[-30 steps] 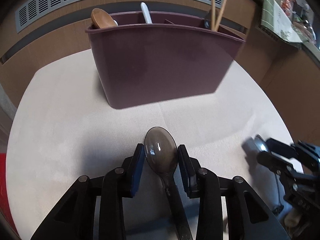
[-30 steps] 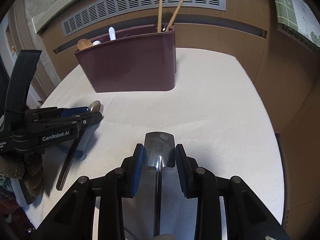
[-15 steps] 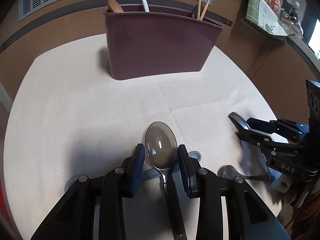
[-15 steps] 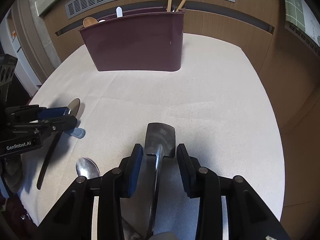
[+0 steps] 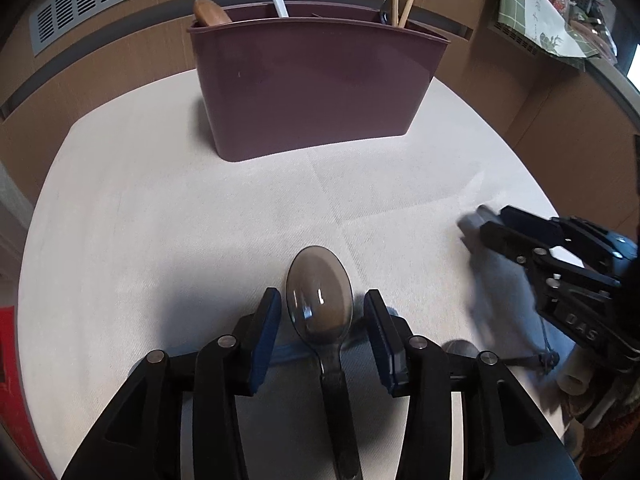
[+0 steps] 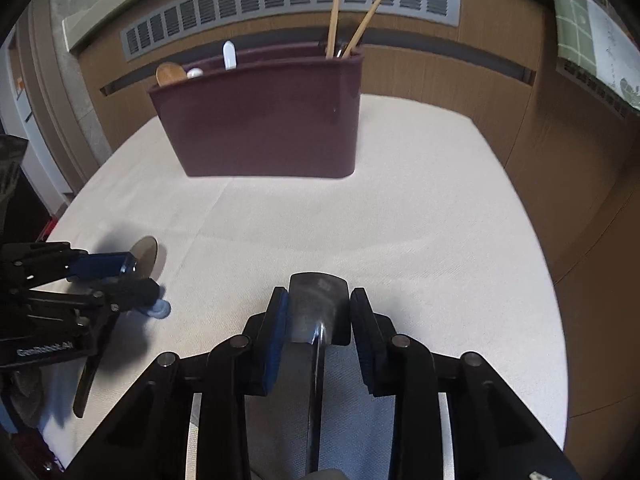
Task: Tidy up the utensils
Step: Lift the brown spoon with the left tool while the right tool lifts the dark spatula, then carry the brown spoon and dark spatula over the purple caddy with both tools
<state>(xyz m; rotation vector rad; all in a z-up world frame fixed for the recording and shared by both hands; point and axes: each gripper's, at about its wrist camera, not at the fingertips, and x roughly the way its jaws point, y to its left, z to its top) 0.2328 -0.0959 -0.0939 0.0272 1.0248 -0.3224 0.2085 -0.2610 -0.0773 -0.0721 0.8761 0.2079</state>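
utensils mostly in the far caddy (image 5: 316,84) — left gripper (image 5: 320,316) just widened, loose around a spoon (image 5: 319,300); right gripper (image 6: 318,312) just narrowed, pinching a spatula (image 6: 318,304).

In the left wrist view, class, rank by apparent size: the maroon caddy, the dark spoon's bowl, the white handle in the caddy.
1. Maroon caddy
2. Dark spoon's bowl, though enlarged by nearness to the camera
3. White handle

Right gripper (image 6: 319,314) closing around spatula (image 6: 318,304); maroon caddy (image 6: 264,120) beyond on table (image 6: 420,220).
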